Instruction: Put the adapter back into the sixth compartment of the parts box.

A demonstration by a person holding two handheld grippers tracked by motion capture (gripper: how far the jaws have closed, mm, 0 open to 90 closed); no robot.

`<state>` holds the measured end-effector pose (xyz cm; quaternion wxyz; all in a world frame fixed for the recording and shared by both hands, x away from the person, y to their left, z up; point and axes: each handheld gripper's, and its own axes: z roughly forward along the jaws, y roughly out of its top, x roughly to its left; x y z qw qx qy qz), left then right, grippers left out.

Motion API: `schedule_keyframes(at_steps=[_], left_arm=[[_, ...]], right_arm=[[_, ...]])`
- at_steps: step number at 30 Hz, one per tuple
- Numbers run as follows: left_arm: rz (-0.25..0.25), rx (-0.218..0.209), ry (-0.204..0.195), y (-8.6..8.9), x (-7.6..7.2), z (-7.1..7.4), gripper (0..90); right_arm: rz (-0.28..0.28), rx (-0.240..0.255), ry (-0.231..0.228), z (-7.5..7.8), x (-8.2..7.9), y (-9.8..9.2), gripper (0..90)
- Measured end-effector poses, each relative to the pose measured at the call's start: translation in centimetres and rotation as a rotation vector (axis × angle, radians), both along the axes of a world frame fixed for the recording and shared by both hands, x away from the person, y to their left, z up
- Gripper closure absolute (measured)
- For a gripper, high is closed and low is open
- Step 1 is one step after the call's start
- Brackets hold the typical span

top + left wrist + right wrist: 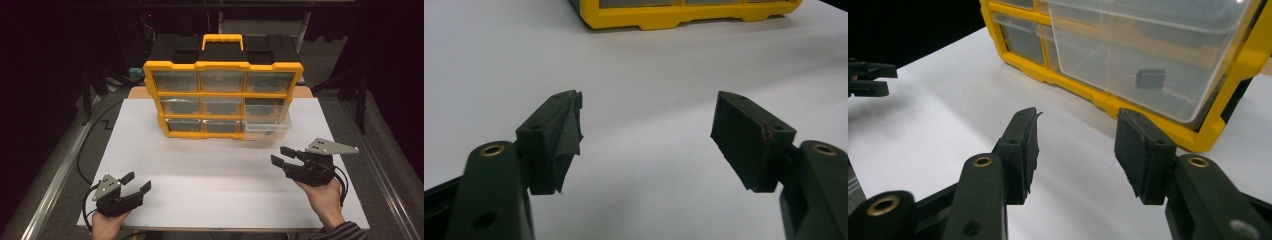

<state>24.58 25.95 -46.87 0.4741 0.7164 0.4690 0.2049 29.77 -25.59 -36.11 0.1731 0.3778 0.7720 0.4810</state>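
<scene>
right hand-held gripper [285,155]: released, nearest the pulled-out drawer [266,124] just ahead | left hand-held gripper [136,181]: released, near-left corner of surface [200,165]

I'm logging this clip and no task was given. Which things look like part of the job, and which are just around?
Likely in the job:
organizer
pulled-out bottom drawer
small black part inside it
left gripper, open
right gripper, open

Just around:
table
floor cable
</scene>
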Motion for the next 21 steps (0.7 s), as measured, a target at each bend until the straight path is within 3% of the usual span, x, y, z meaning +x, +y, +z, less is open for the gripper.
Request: schedule_keyframes(at_steps=[21], left_arm=[[-0.004,0.007,0.0,0.0,0.0,0.0,28.8]], right_arm=[[-0.038,0.018,-0.01,-2.3,-1.0,-1.9,48.0]])
